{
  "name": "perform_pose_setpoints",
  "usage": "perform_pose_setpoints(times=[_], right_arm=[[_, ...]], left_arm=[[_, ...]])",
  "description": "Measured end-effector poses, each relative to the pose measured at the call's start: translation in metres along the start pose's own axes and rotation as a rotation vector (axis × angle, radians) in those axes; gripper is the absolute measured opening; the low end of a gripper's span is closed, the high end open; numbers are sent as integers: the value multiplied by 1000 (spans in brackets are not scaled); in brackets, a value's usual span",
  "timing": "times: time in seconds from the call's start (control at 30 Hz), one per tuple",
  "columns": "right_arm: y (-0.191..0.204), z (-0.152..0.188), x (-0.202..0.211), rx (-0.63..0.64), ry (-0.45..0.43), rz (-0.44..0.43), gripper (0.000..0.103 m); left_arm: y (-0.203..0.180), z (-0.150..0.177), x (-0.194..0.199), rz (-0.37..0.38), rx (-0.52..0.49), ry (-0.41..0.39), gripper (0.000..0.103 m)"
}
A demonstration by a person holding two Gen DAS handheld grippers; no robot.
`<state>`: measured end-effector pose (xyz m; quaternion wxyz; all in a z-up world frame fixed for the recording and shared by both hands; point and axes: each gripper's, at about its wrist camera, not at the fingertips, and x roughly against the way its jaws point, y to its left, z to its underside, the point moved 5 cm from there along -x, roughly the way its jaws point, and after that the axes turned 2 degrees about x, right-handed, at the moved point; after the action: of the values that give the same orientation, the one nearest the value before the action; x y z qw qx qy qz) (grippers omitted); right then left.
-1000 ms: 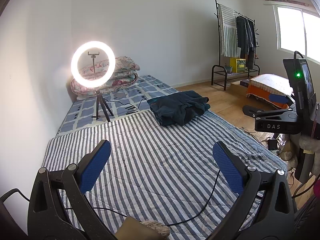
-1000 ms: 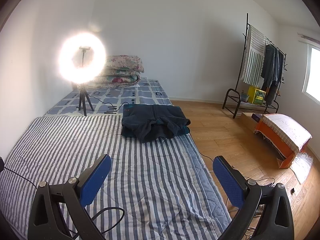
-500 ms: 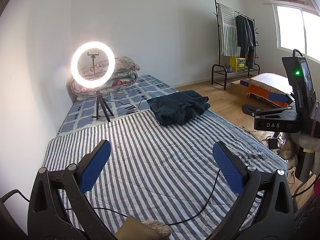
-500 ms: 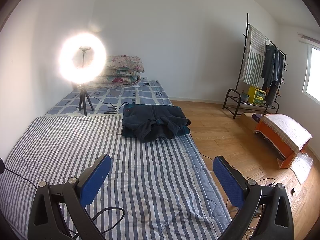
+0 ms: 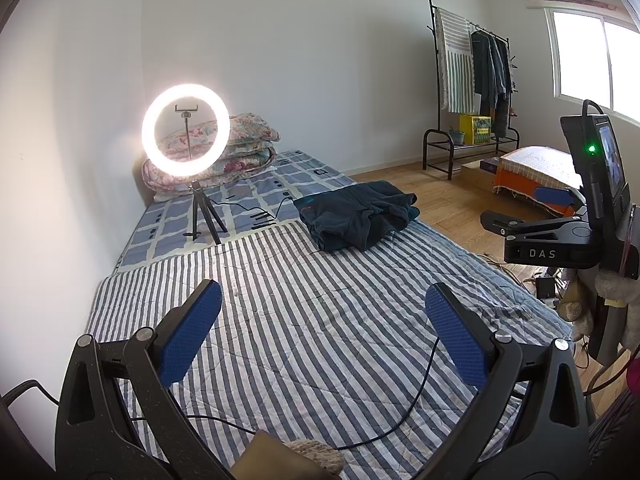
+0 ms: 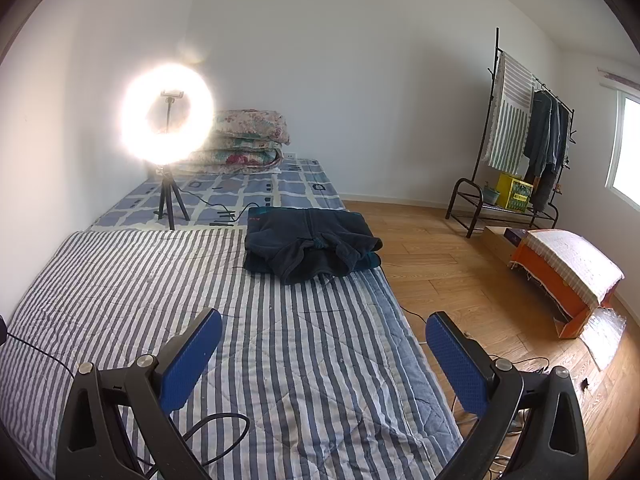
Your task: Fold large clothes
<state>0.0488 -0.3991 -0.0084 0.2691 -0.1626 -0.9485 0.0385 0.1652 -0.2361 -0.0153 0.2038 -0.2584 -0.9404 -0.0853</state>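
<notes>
A dark blue garment (image 5: 356,216) lies folded in a loose pile at the far right of the striped bed cover (image 5: 304,320). It also shows in the right wrist view (image 6: 310,244). My left gripper (image 5: 322,312) is open and empty, held above the near part of the bed, well short of the garment. My right gripper (image 6: 322,344) is open and empty, above the bed's near right edge. The right gripper also shows from the side in the left wrist view (image 5: 520,216).
A lit ring light on a tripod (image 5: 186,130) stands at the bed's far left, with folded floral quilts (image 5: 240,148) behind. A black cable (image 5: 400,412) crosses the near cover. A clothes rack (image 6: 520,140) and an orange-sided box (image 6: 564,268) stand on the wooden floor.
</notes>
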Motion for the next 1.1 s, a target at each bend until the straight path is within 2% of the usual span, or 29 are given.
perform_pose_setpoints(times=[0.93,1.1], right_arm=[[0,4,-4,11,4,-8,103],[-5,5,-7,8,6,-14,103]], left_arm=[[9,0,-3,19,13,20,103],[10,1,-5,4,2,11,103]])
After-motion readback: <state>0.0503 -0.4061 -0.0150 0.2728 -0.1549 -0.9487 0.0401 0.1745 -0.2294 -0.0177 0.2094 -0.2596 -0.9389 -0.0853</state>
